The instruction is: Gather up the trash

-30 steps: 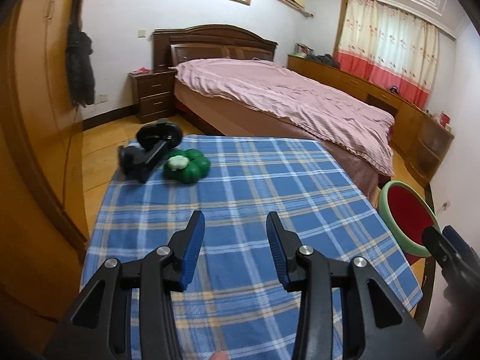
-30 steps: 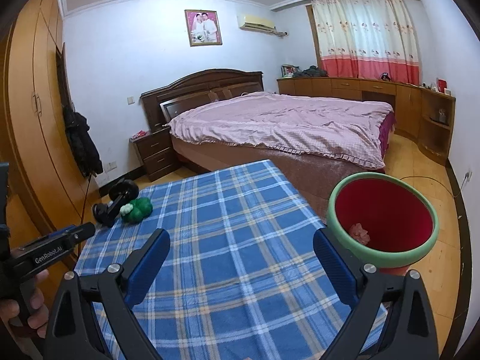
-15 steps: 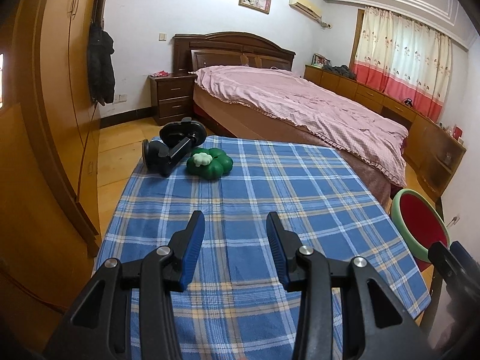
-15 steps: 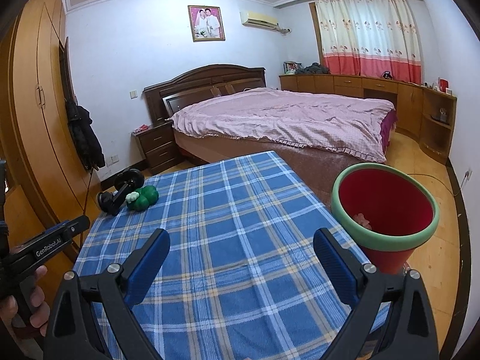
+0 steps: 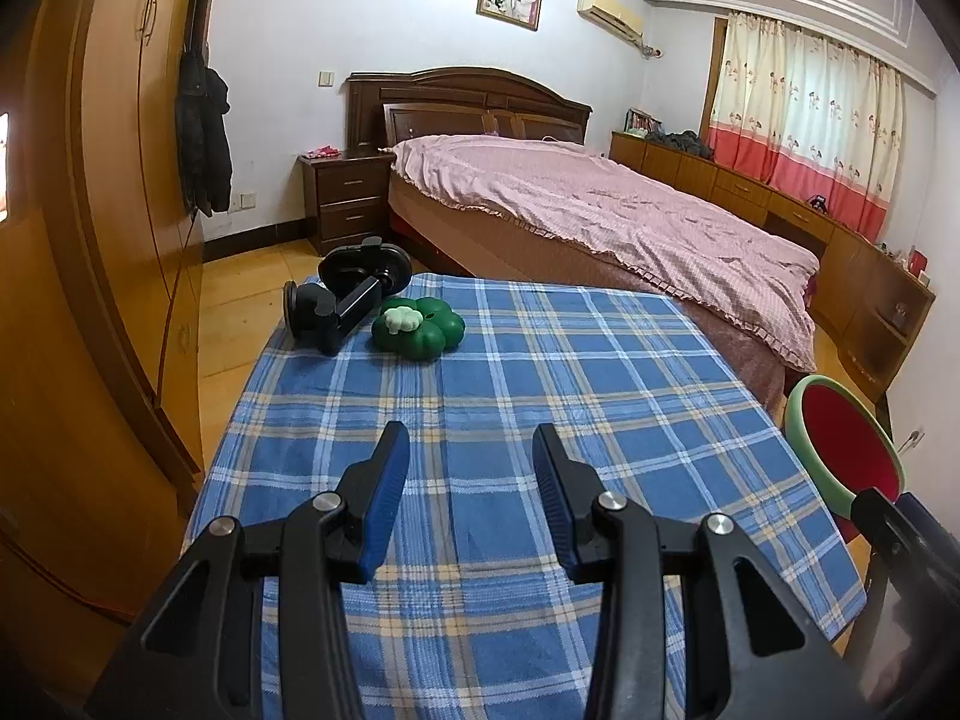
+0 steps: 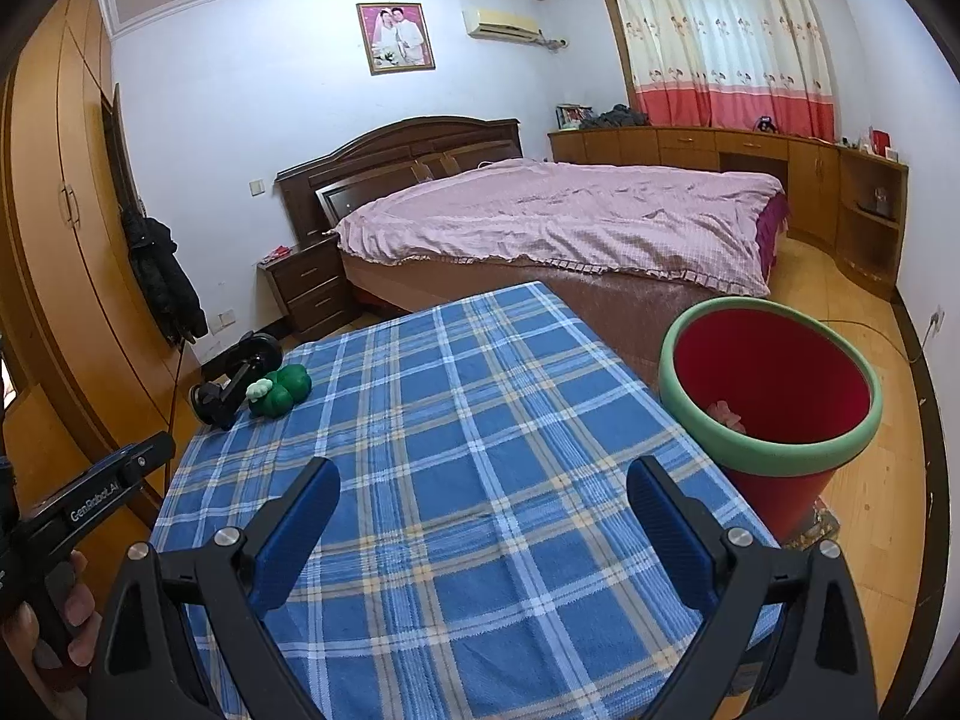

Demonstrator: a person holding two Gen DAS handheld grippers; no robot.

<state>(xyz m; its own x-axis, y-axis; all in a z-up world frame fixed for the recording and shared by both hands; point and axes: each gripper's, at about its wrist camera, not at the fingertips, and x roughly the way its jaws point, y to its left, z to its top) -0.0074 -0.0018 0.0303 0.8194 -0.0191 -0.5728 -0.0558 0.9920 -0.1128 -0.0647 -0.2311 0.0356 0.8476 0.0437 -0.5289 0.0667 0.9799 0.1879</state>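
**Two empty grippers over a plaid desk, bin at the right**

Two things lie on the desk [image 5: 540,396], which is covered by a blue plaid cloth: a black phone holder [image 5: 345,300] at about 11 o'clock in the left wrist view, and just beside it, toward 12 o'clock, a green clover-shaped toy [image 5: 420,330] with a small white clover piece on top. The trash bin [image 6: 774,396] stands off the desk's right edge, at about 2 o'clock in the right wrist view. It is red inside and out with a thick pale green rim, tapers downward, and holds a small pinkish crumpled scrap [image 6: 726,414] at the bottom. The left gripper [image 5: 471,468] has its blue fingers narrowly parted with nothing between them. The right gripper [image 6: 483,510] has its fingers spread wide, also empty. Behind the desk is a bed [image 6: 558,222] under a pink cover.
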